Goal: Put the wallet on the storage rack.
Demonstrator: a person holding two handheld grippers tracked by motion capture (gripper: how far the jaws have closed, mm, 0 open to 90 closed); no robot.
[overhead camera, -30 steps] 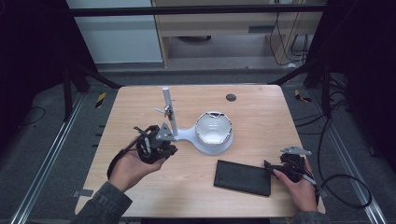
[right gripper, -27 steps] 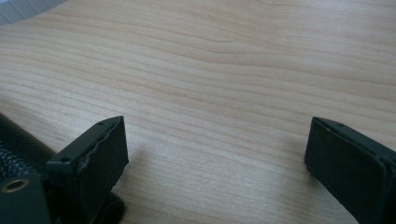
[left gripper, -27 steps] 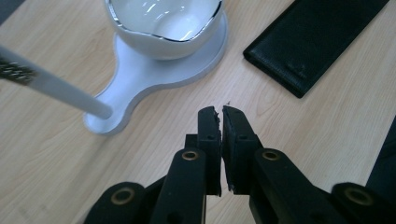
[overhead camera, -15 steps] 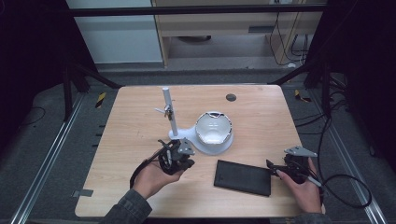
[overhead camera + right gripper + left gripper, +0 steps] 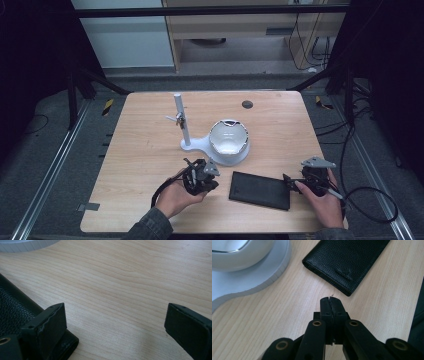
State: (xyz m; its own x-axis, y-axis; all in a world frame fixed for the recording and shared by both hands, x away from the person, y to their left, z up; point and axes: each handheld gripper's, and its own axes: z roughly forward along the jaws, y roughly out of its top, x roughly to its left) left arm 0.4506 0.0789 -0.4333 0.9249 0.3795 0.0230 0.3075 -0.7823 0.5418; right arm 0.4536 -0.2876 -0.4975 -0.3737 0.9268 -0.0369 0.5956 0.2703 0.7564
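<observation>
So our left gripper (image 5: 329, 300) has its jaws pressed together with nothing between them, tips just short of the flat black leather wallet (image 5: 260, 190) lying on the light wooden table (image 5: 145, 150) near the front edge. Our right gripper (image 5: 115, 322) sits wide apart at the wallet's right end.

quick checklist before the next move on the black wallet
1. Flat black leather wallet lies free on the wooden table: ok.
2. Left gripper shut, nothing between its jaws: ok.
3. Left gripper short of the wallet's edge, not touching: ok.
4. Right gripper open: ok.
5. Right gripper's pad touching the wallet's corner: cannot tell.
6. White bowl-shaped stand apart from the wallet: ok.
</observation>
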